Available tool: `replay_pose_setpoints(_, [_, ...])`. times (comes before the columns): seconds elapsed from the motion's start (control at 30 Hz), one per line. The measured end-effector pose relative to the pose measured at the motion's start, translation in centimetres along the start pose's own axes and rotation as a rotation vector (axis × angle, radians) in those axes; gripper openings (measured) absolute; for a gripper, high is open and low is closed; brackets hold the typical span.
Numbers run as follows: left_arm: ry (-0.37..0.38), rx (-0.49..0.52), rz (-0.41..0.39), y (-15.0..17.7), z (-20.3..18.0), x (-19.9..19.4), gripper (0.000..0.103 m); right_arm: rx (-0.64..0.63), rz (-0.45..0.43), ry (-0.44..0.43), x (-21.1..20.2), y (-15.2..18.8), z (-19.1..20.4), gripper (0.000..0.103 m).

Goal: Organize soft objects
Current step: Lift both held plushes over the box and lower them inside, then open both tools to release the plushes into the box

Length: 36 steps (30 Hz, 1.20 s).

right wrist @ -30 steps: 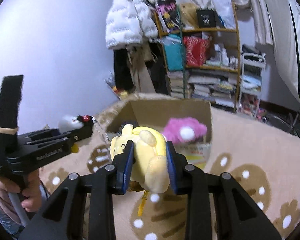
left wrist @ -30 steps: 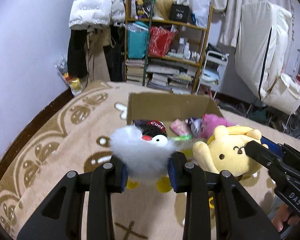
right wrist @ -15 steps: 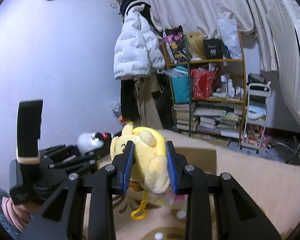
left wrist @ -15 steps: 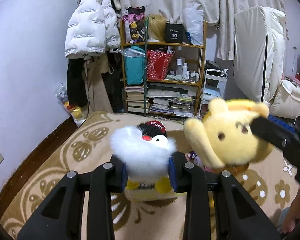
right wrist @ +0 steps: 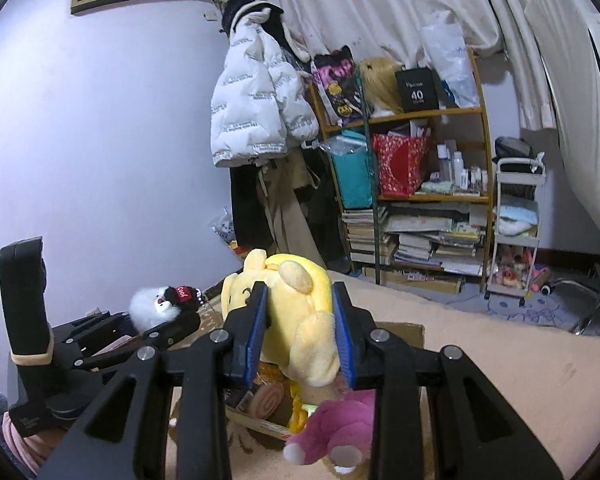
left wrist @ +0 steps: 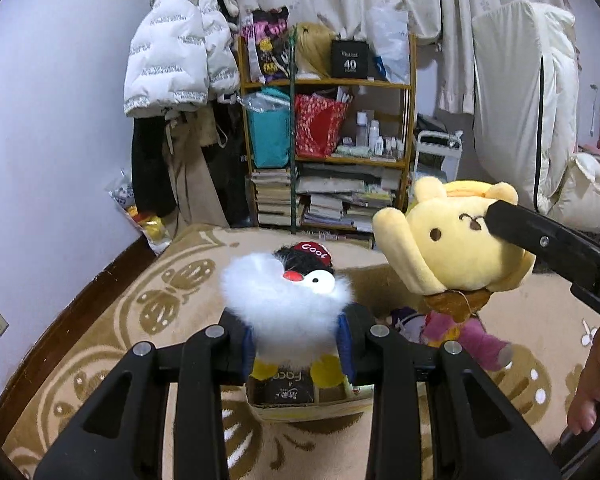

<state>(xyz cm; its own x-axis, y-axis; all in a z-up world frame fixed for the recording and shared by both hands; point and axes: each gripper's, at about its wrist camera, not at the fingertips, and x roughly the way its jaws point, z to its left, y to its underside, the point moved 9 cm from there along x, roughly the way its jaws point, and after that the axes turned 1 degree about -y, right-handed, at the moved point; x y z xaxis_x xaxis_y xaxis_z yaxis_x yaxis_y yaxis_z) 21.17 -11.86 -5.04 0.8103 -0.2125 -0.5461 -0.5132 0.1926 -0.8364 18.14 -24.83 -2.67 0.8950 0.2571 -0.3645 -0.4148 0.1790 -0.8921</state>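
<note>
each claw now sits higher than a second ago, left claw (left wrist: 296, 354) clamping the penguin plush (left wrist: 286, 304), right claw (right wrist: 300, 338) the yellow plush (right wrist: 296, 320), both raised above the cardboard box (left wrist: 300, 404), so neither is stowed.

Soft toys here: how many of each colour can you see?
White and black penguin, in the left gripper: 1
Yellow dog, in the right gripper: 1
Pink plush, by the box: 1
Total: 3

Beige patterned carpet (left wrist: 112, 320), cardboard box (left wrist: 300, 410) resting on it
</note>
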Motion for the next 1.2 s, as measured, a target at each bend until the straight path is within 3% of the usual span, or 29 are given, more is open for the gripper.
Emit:
replay_pose_setpoints(0.43, [0.036, -0.008, 0.154, 3.7, -0.9, 4.6, 0.036, 0.065, 0.076, -0.009, 3.3, 3.1, -2.2, 0.037])
replay_pose_setpoints(0.5, [0.020, -0.025, 0.185, 4.3, -0.4, 5.2, 0.041, 0.089, 0.091, -0.016, 3.6, 3.5, -2.6, 0.038])
replay_pose_setpoints(0.57, [0.017, -0.049, 0.200, 4.6, 0.1, 5.5, 0.052, 0.107, 0.098, -0.021, 3.8, 3.9, -2.9, 0.038])
replay_pose_setpoints(0.67, [0.006, -0.091, 0.198, 4.7, 1.2, 5.3, 0.056, 0.107, 0.104, -0.016, 3.8, 4.1, -3.2, 0.039])
replay_pose_setpoints(0.83, [-0.045, -0.091, 0.197, 4.9, 2.7, 4.5, 0.067, 0.115, 0.094, -0.010, 3.3, 3.7, -3.6, 0.049])
replay_pose_setpoints(0.93, [-0.067, -0.067, 0.189, 4.9, 2.9, 3.7, 0.068, 0.116, 0.102, -0.002, 3.0, 3.8, -3.7, 0.051])
replay_pose_setpoints(1.1, [-0.077, -0.042, 0.180, 4.9, 2.8, 2.0, 0.070, 0.109, 0.105, 0.014, 1.9, 3.8, -3.5, 0.065])
replay_pose_setpoints(1.2, [-0.078, -0.035, 0.173, 4.9, 2.7, 0.9, 0.077, 0.107, 0.104, 0.030, 1.1, 3.8, -3.4, 0.074])
